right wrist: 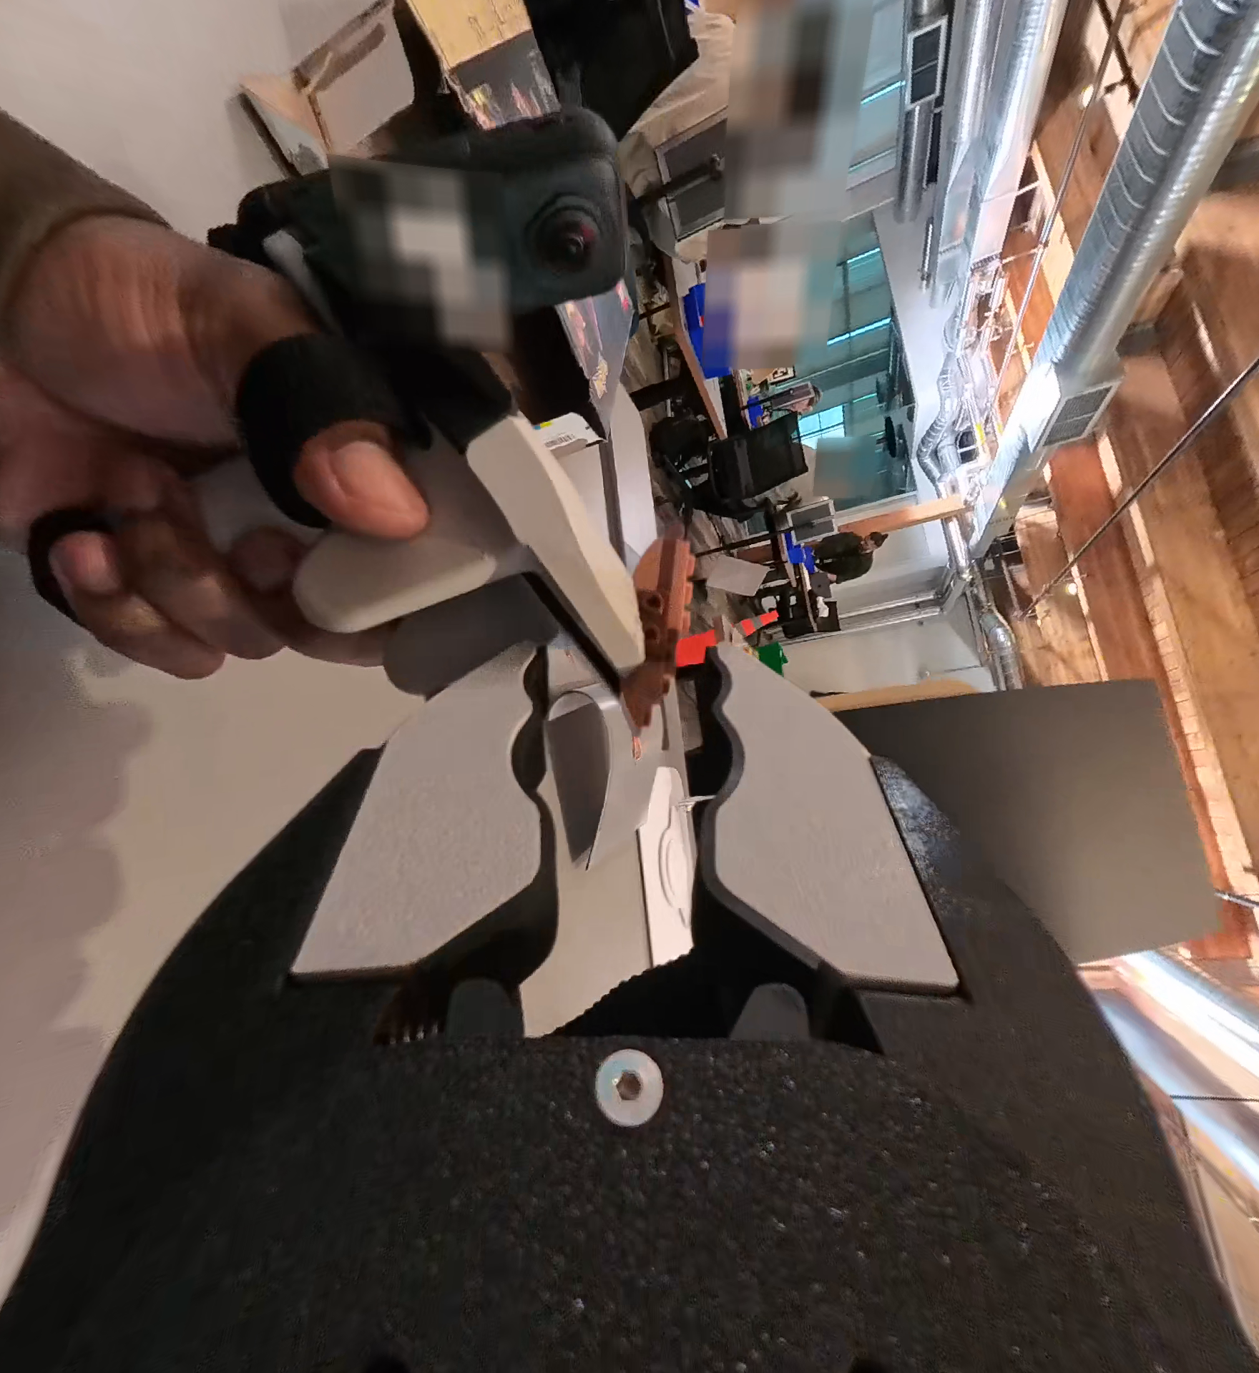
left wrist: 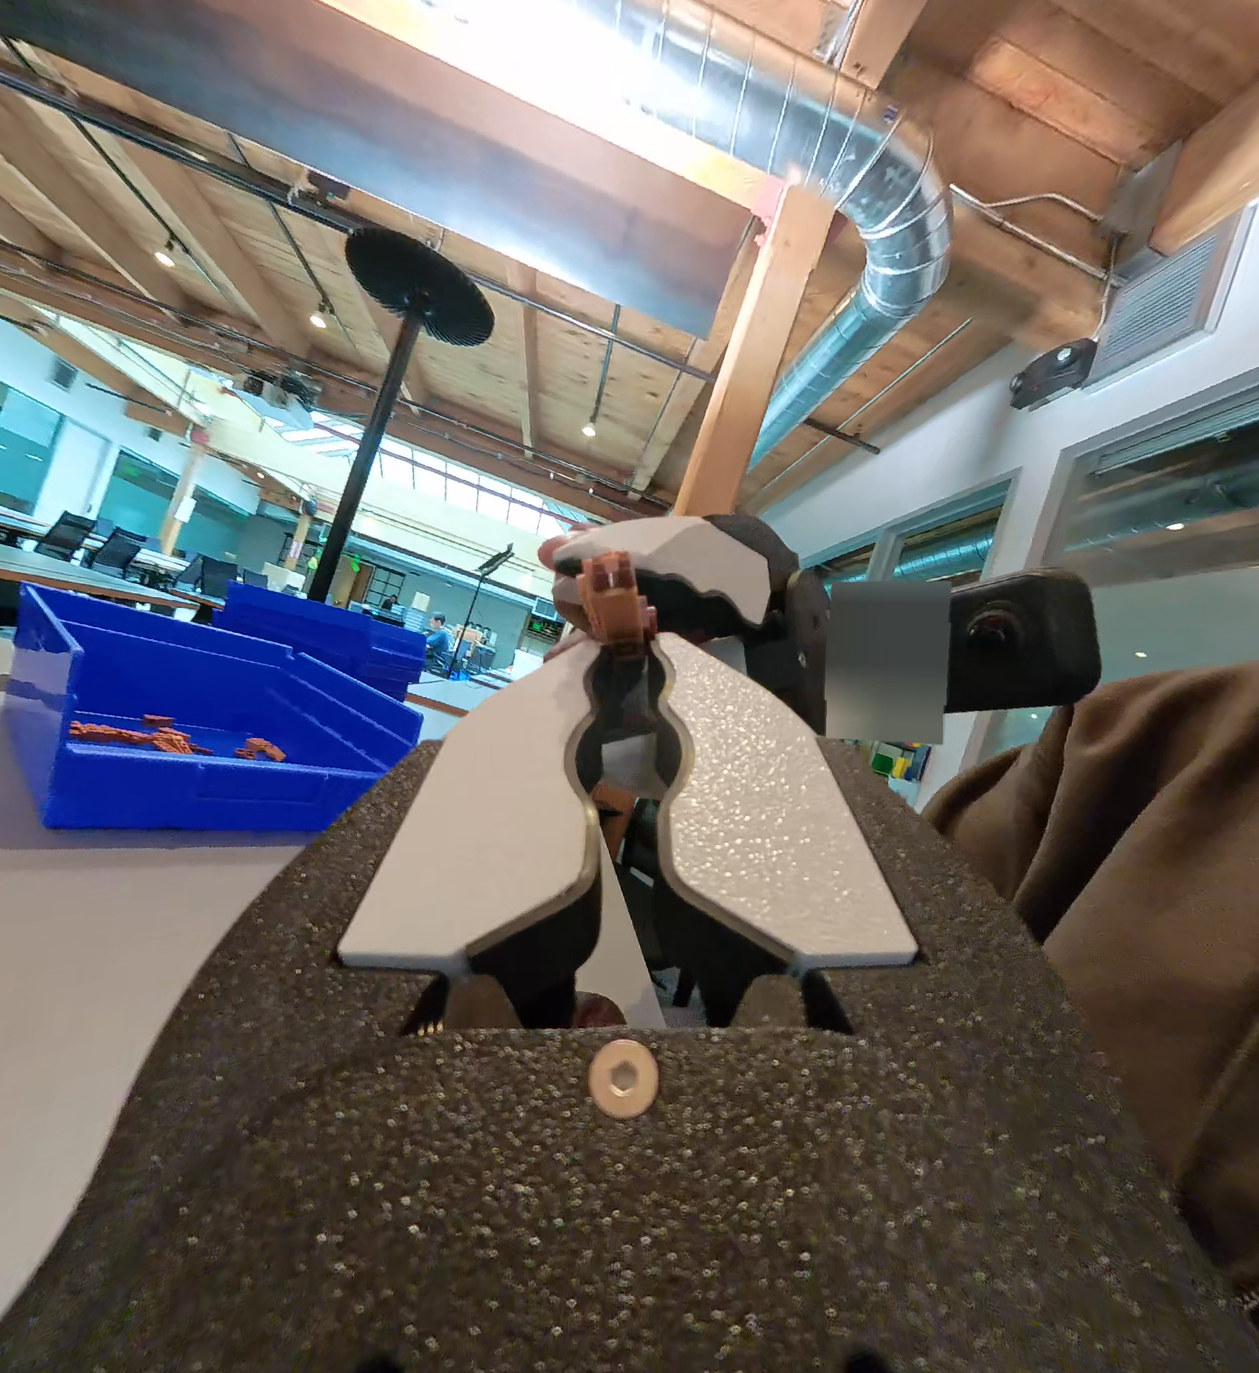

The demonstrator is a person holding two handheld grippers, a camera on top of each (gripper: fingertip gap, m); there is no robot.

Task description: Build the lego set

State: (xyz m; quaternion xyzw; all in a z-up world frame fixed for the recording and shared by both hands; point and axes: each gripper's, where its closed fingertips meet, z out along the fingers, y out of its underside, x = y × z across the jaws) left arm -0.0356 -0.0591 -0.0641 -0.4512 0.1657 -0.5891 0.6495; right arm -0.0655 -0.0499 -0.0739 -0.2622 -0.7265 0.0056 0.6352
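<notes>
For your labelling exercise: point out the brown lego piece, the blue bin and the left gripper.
brown lego piece (left wrist: 615, 605), left wrist view, its studded middle.
blue bin (left wrist: 188, 795), left wrist view, front wall.
left gripper (left wrist: 626, 654), left wrist view, between fingertips.

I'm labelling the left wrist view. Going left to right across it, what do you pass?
Blue bin with brown lego pieces → black pole → brown lego assembly at the left claw tips → other camera → brown sleeve.

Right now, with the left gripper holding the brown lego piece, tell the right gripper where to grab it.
Probably grip the free end of the brown lego piece that juts past the left gripper, pinching its flat faces. Come straight ahead from the side opposite that gripper: the right gripper is open with that end between its fingers.
</notes>
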